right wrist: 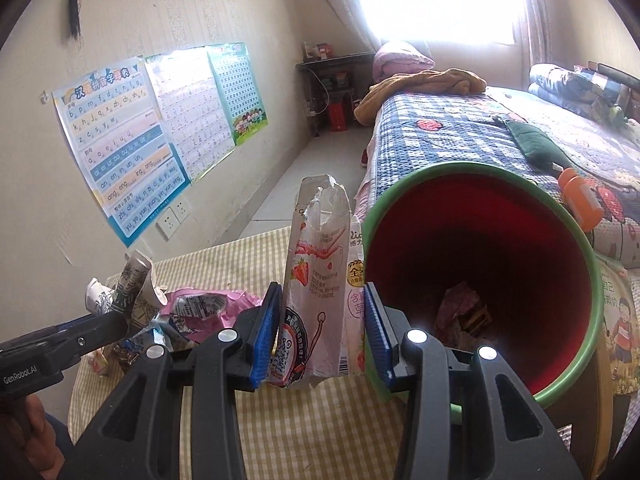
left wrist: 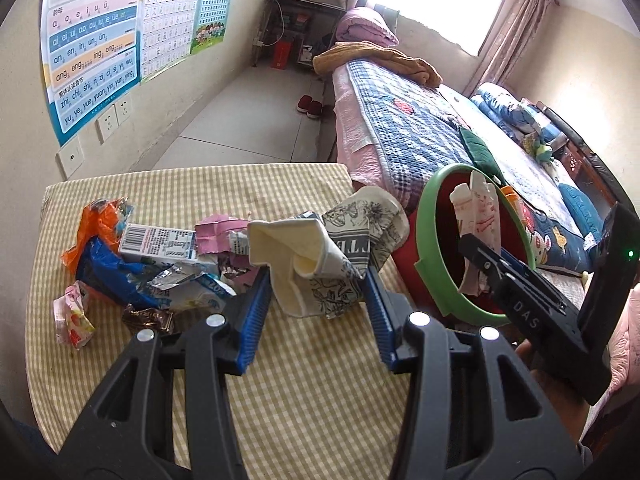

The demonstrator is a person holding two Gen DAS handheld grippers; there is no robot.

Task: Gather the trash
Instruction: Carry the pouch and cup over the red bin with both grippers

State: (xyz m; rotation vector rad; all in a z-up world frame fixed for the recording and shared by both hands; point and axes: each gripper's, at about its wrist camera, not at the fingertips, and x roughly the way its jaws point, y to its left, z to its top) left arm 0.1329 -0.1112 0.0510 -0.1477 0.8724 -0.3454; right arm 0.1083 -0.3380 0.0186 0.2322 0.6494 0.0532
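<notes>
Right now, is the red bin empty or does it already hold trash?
Not empty. In the right wrist view the red bin shows a crumpled pink wrapper lying at its bottom; the rest of the inside looks bare.

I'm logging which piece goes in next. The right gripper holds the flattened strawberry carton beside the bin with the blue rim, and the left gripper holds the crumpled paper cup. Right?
One detail is off: the bin's rim is green, not blue; its inside is red, as the right wrist view shows. The rest holds: the right gripper grips the strawberry carton, and the left gripper holds the crumpled paper cup.
</notes>
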